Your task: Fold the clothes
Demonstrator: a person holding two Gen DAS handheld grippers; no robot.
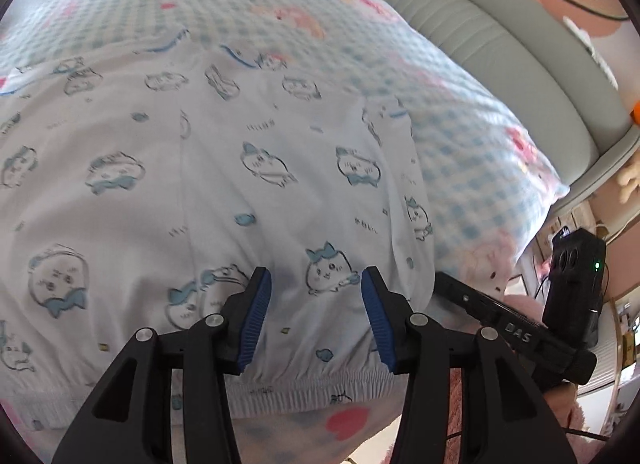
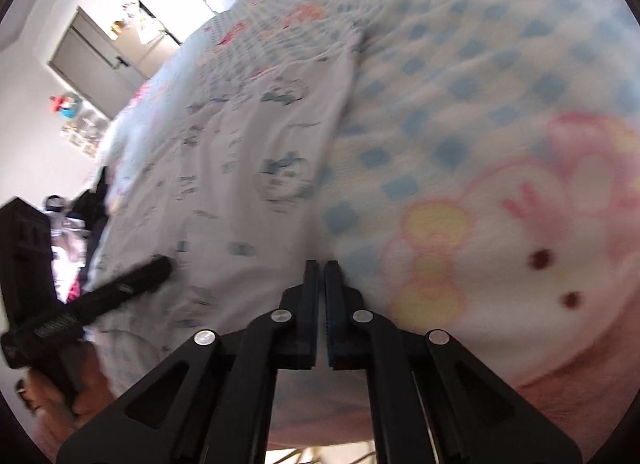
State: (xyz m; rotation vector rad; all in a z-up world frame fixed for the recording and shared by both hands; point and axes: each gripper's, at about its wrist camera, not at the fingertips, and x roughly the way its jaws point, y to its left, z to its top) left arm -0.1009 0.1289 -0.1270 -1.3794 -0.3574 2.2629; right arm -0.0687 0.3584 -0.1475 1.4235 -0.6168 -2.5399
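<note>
White pyjama trousers (image 1: 224, 184) printed with blue cartoon animals lie spread flat on the bed, elastic waistband (image 1: 304, 388) nearest me. My left gripper (image 1: 316, 284) is open, its blue pads (image 1: 256, 316) hovering just above the fabric near the waistband. In the right wrist view the same trousers (image 2: 256, 168) lie left of centre. My right gripper (image 2: 322, 264) has its jaws closed together at the trousers' right edge, low over the bed; whether fabric is pinched between them is hidden. The right gripper's body (image 1: 516, 324) shows at lower right of the left wrist view.
The bed is covered by a blue-and-white checked blanket (image 2: 480, 84) with pink cartoon prints. A grey padded headboard (image 1: 480, 24) curves behind it. The left gripper's body (image 2: 100, 296) and hand show at left. A door and wall (image 2: 92, 64) lie beyond.
</note>
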